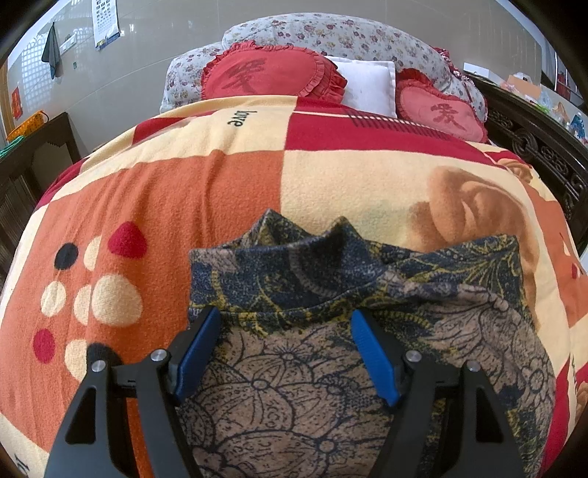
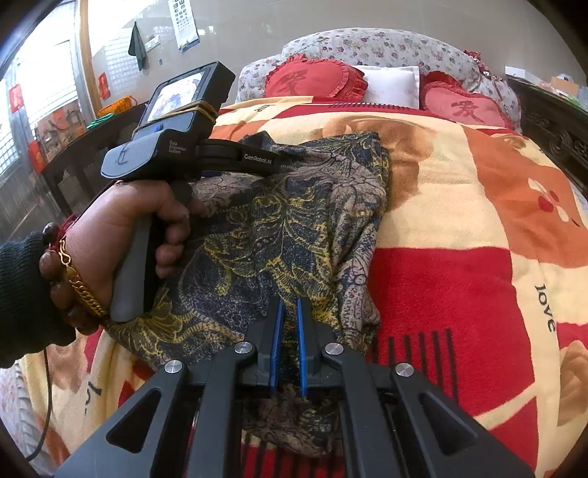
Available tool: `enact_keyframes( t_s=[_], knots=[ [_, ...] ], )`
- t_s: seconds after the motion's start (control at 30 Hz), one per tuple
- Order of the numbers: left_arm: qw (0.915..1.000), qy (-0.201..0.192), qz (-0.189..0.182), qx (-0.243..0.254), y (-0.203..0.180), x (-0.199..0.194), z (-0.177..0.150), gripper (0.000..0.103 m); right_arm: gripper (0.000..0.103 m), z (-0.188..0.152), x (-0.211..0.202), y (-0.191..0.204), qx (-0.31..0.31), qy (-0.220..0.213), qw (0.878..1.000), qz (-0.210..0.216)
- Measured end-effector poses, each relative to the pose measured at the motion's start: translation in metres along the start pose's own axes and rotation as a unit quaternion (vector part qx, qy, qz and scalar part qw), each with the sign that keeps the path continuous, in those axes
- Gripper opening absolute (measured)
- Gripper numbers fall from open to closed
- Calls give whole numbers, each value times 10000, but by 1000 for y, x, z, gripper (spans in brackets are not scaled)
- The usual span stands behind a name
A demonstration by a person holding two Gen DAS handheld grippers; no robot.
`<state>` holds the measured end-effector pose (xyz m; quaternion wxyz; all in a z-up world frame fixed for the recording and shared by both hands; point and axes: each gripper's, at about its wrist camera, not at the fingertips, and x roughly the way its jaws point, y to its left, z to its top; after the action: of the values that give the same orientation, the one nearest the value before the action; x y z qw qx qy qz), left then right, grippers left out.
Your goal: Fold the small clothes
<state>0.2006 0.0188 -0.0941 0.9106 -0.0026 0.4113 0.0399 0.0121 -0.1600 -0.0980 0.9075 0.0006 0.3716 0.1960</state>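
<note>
A small garment (image 1: 330, 279) of dark blue, tan and yellow flower print lies crumpled on the bed blanket (image 1: 183, 206). My left gripper (image 1: 284, 314) is open, its blue pads (image 1: 198, 353) wide apart and resting over the garment's near fold, with cloth lying under the gap. In the right wrist view the same garment (image 2: 294, 228) stretches away from my right gripper (image 2: 289, 301), which is shut on its near edge, and cloth shows between the blue pads (image 2: 279, 331). A hand (image 2: 139, 235) holds the left gripper's body (image 2: 172, 121) over the garment's far left part; its fingertips are hidden there.
The fleece blanket (image 2: 459, 294) of red, orange and cream covers the bed. Two red heart cushions (image 1: 268, 73) (image 1: 441, 114), a white pillow (image 1: 367, 84) and a rolled flowered quilt (image 1: 330, 33) lie at the head. Dark carved bed frame (image 1: 544, 158) right, dark table (image 1: 36, 154) left.
</note>
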Motion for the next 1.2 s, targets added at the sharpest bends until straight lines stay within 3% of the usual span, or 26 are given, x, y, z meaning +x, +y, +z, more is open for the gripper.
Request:
enact_keyframes(
  t_s=[1.2],
  knots=[
    [10000,1,-8,-3,-1,0,0,77,14,0,2,-1,47,27,10000,28]
  ],
)
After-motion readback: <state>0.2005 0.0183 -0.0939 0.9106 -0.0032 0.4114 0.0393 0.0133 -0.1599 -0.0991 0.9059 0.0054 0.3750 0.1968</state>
